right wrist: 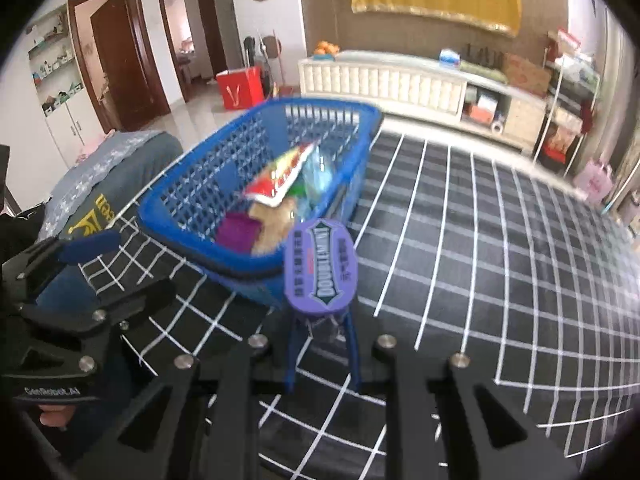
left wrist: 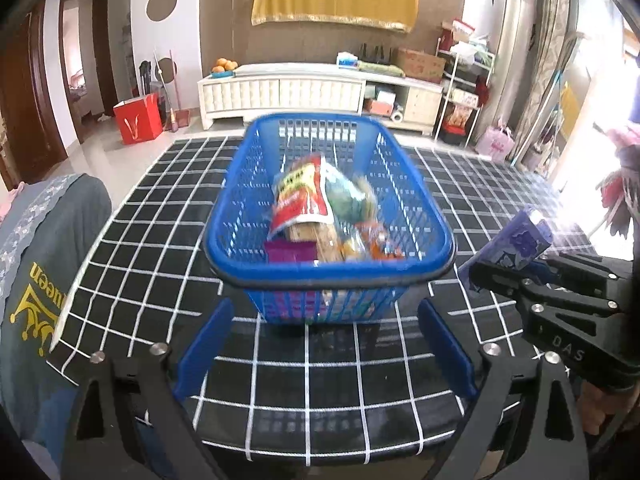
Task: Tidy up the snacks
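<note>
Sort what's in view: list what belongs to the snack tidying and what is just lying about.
Part of the job:
- blue basket
- red snack bag in the basket
- purple gum container, held in the right gripper

Just lying about:
- red paper bag
- oranges
- pink gift bag
- cardboard box

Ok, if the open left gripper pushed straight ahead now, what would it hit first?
Probably the near wall of the blue plastic mesh basket, centred ahead of the left gripper; depth is unclear, so it might touch the checked tablecloth first.

Blue plastic lattice basket (left wrist: 404,184) holds glossy snack wrappers (left wrist: 308,196) on a matt gridded cloth (left wrist: 320,380).
</note>
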The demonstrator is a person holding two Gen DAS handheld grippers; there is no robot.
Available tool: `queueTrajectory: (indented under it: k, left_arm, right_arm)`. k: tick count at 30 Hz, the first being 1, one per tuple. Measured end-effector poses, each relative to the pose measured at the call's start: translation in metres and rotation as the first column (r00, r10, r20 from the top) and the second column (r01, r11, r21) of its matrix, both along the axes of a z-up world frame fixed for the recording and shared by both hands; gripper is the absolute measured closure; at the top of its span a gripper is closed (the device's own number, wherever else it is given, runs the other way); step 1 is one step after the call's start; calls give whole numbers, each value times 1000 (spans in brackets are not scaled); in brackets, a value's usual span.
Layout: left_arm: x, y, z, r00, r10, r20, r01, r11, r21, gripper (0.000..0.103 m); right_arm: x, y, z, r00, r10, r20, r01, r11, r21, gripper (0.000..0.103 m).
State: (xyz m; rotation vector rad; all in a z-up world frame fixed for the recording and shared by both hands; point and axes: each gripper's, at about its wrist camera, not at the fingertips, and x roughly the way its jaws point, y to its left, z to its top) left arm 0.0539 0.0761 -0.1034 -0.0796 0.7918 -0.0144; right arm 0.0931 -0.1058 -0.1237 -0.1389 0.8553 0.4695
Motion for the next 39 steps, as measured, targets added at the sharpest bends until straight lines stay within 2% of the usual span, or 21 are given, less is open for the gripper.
queueTrajectory:
  k: [1, 8, 14, 17, 23, 26, 32, 36, 37, 38, 39]
  left_arm:
    - [0, 2, 3, 1000, 3, 7, -3, 1000, 1, 0]
    - [15, 27, 30, 998, 13, 58, -14, 1000, 5, 0]
    - [33, 51, 45, 997, 28, 78, -31, 999, 32, 0]
    - [47, 66, 45, 997, 41, 65, -43, 999, 30, 0]
    - [72, 86, 29, 998, 56, 16, -57, 997, 44, 0]
    - [77, 93, 22, 998, 67, 8, -67, 997, 37, 0]
    - [82, 94, 11, 998, 62, -16, -61, 998, 28, 0]
    - [80, 91, 10, 998, 58, -16, -58, 998, 38, 0]
    - [80, 90, 10, 998, 60, -16, -60, 997, 39, 0]
    - [80, 89, 9, 998, 61, -17, -60, 997, 37, 0]
    - [81, 89, 9, 998, 59, -22, -59, 998, 36, 0]
  right_arm:
    - [0, 2, 5, 1000, 2, 3, -2, 1000, 5, 79]
    - [13, 20, 40, 999, 24, 23, -25, 999, 26, 79]
    - [33, 53, 52, 998, 61, -21, -61, 998, 0, 79]
    - [49, 68, 43, 996, 65, -55, -67, 997, -37, 79]
    - [80, 85, 3, 976, 65, -210, -76, 996, -46, 79]
    - [86, 94, -7, 973, 62, -220, -86, 991, -101, 79]
    - [99, 98, -19, 954, 71, -290, -99, 992, -82, 79]
    - [101, 102, -22, 955, 57, -290, -103, 984, -143, 78]
    - [101, 101, -22, 957, 55, -284, -101, 984, -148, 71]
    - [98, 103, -21, 962, 61, -268, -107, 981, -161, 53]
    - [96, 105, -19, 966, 64, -249, -110, 978, -175, 43]
